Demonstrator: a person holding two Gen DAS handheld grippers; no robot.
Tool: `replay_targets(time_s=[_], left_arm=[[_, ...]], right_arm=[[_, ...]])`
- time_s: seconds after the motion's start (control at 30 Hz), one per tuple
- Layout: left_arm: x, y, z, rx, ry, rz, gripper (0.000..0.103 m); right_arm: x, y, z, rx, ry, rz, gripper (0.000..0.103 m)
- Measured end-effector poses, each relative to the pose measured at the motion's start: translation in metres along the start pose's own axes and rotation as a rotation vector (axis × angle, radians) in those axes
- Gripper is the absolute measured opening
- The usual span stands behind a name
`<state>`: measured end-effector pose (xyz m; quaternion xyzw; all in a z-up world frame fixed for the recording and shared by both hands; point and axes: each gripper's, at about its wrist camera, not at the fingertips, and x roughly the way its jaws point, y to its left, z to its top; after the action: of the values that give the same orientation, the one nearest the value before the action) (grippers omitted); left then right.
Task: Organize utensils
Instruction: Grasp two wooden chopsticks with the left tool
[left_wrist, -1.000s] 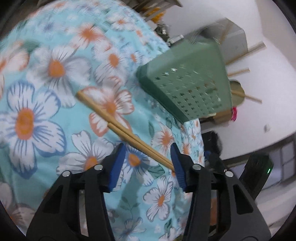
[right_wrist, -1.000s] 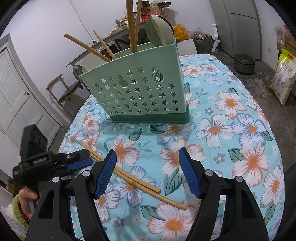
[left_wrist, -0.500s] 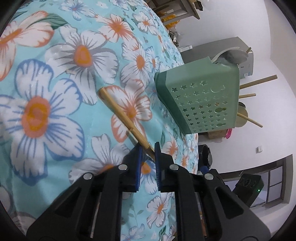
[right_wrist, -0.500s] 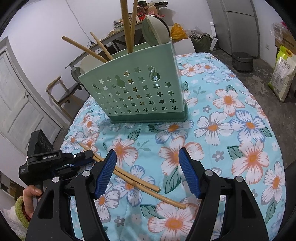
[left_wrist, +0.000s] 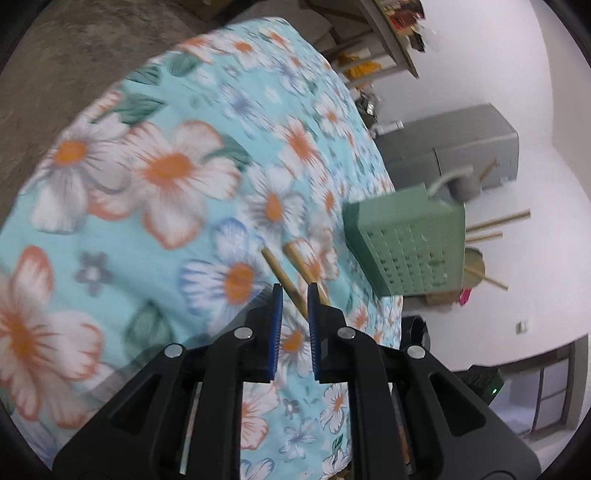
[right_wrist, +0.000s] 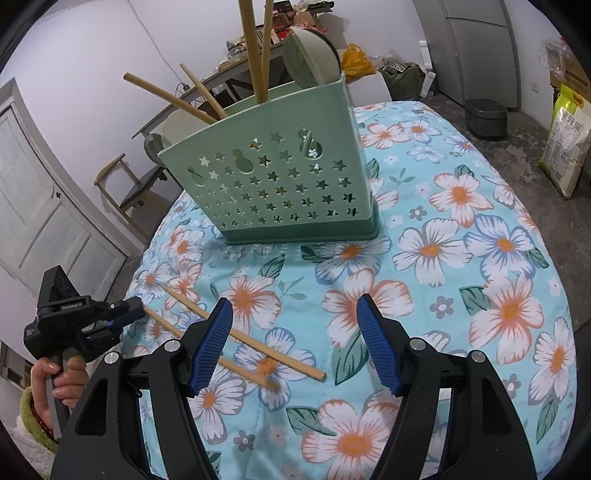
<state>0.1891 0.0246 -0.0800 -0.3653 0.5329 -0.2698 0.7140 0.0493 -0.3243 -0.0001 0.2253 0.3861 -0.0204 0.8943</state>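
On the tablecloth (right_wrist: 436, 206), left hand-held gripper (left_wrist: 294, 295) pinches one chopstick (left_wrist: 284, 278) (right hand-held gripper (right_wrist: 294, 345) gapes empty).

Little can be read here. In the right wrist view, the left hand-held gripper (right_wrist: 127, 310), at about nine o'clock, carries a small white label along the side of its black body; the letters are too small and blurred to make out with any certainty. At about three o'clock, a yellow-green sack (right_wrist: 567, 138) standing on the floor bears large dark characters near its top and a block of fine print lower down, none of it clear enough to read. In the left wrist view no writing shows; the cluttered shelf (left_wrist: 397, 33) at about one o'clock is too blurred to tell.
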Motion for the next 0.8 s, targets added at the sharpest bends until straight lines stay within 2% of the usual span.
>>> replay_targets(time_s=[0.1,0.2,0.4,0.8], left_arm=[[-0.001,0.005,0.0,-0.041,0.027,-0.023,0.026],[0.008,0.003,-0.005,-0.062,0.07,-0.047,0.031],[0.029,0.004,-0.014,-0.127,0.126,-0.072,0.032],[0.049,0.002,-0.011,-0.185,0.086,-0.071,0.032]], right_arm=[[0.002,0.002,0.0,-0.004,0.004,0.003,0.068],[0.002,0.003,0.0,-0.005,0.004,0.004,0.068],[0.003,0.001,0.001,0.003,0.005,0.006,0.068],[0.004,-0.003,0.0,0.018,0.009,0.014,0.068]])
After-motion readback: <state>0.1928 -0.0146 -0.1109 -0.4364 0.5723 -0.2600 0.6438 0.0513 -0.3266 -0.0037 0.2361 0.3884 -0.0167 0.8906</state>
